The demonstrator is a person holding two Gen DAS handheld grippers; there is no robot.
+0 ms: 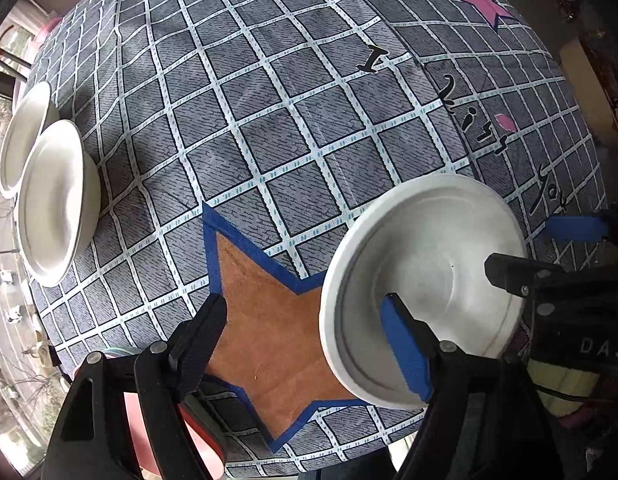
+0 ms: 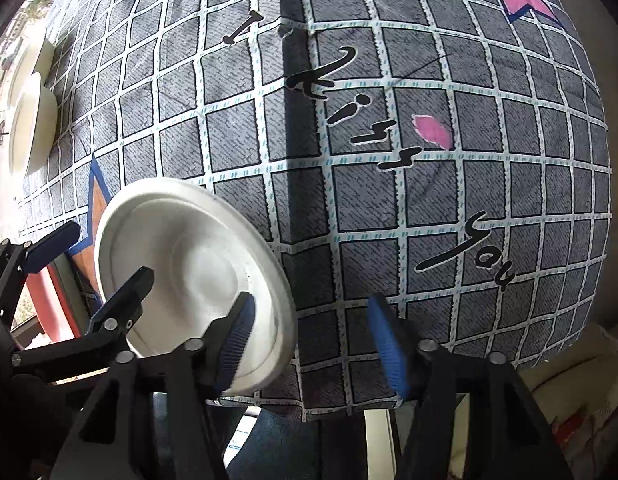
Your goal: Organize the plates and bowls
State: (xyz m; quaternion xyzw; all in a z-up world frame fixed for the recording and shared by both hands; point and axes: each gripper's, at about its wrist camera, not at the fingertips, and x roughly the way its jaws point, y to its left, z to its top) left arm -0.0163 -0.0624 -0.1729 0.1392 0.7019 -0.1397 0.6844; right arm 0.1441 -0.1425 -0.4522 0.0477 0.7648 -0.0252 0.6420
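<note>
My left gripper (image 1: 309, 344) is spread wide, holding nothing; its blue-padded finger crosses in front of the near plate (image 1: 425, 272), its bare black finger sits over the brown star (image 1: 269, 320). My right gripper (image 2: 309, 344) is also spread and empty, with one pad in front of the plate's rim and the other over bare cloth (image 2: 429, 184). I cannot tell whether either pad touches the plate. The plate lies near the table edge closest to me, partly on the star.

Far off at the left edge sit two white dishes (image 1: 49, 192), the nearer one overlapping the other; they look deeper, maybe bowls.

My worry: both tools crowd one plate, so they could knock together. A shallow bite on the thin rim may let it tip or slip, and a nudge could push it off the near edge. Dragging it might bunch the cloth.
</note>
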